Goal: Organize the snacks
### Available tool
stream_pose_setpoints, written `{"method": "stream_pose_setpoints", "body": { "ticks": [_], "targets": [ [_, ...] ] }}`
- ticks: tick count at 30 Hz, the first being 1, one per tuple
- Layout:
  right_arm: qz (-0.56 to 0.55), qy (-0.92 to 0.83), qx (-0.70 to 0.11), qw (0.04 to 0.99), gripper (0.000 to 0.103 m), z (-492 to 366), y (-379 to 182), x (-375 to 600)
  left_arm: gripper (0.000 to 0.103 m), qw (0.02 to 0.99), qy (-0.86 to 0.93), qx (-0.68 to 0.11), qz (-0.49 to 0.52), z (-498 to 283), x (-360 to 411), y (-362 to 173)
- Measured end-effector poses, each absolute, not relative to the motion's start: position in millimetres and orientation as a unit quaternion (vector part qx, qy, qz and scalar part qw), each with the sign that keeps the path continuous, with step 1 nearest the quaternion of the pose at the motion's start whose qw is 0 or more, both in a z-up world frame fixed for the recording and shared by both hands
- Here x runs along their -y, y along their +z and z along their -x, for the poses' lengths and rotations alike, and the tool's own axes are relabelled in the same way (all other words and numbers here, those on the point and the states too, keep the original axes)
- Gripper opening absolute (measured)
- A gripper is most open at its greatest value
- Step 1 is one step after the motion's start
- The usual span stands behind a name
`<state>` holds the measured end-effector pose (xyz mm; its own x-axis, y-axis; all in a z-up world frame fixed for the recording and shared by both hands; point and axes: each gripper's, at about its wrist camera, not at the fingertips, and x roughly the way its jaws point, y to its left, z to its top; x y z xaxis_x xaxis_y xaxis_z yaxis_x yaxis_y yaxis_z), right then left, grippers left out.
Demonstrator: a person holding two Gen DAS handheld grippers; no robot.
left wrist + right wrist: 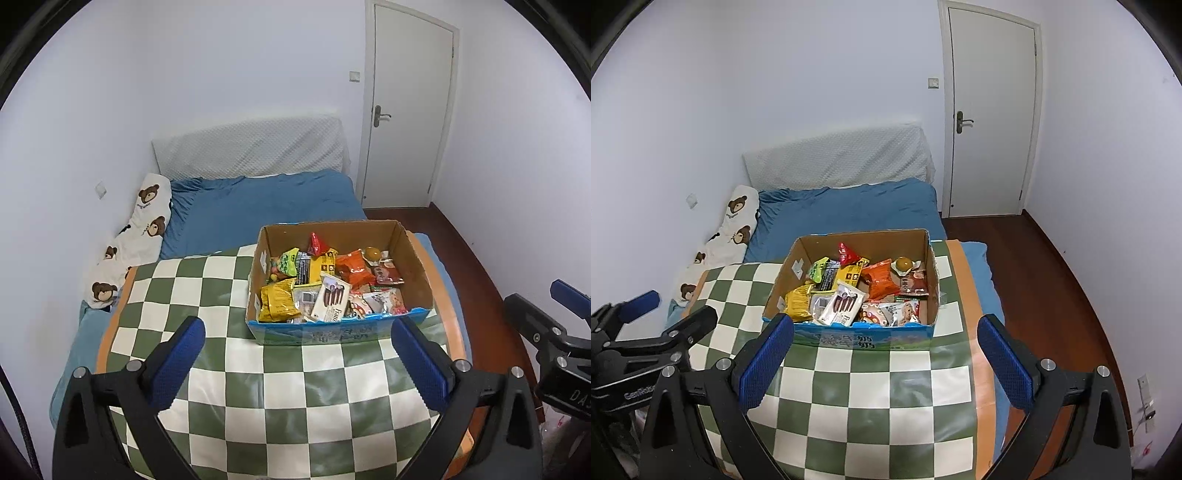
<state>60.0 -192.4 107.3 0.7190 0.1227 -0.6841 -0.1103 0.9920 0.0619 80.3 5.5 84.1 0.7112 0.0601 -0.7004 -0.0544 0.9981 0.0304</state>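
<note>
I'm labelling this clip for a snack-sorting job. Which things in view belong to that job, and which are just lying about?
Belong to the job:
- cardboard box
- snack packets piled inside it
- checkered mat under the box
- left tool, open and empty
- right tool, open and empty

Just lying about:
- blue bedsheet
- bear-print pillow
- door

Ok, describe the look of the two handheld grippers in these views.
Both the left gripper and right gripper have black angular plastic frames with silver round bolts and flat fingers faced in textured blue pads. White lettering marks each body. A black cable runs beside the left one.
</note>
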Motion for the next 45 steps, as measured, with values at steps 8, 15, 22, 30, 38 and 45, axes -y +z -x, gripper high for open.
{"method": "stream_pose_setpoints", "body": {
  "ticks": [8,15,22,30,38,45],
  "targets": [
    [-0.007,0.044,-0.368,0.929,0.102,-82,94,193,0.103,0.924,0.042,-0.381,0.002,-108,-8,74],
    [-0.001,0.024,-0.361,0.932,0.102,-109,85,193,0.103,0.921,0.052,-0.385,0.004,-134,-11,64],
    [0.001,0.01,-0.363,0.932,0.102,-130,76,193,0.103,0.922,0.055,-0.384,0.004,-149,-11,60],
    [0.0,0.004,-0.368,0.93,0.102,-141,69,191,0.103,0.919,0.053,-0.391,0.007,-155,-11,57],
    [0.0,-0.002,-0.374,0.927,0.102,-143,61,191,0.103,0.914,0.046,-0.403,0.003,-158,-9,47],
    [0.0,-0.007,-0.379,0.925,0.102,-142,57,193,0.103,0.909,0.044,-0.414,0.004,-157,-7,41]
  ]
}}
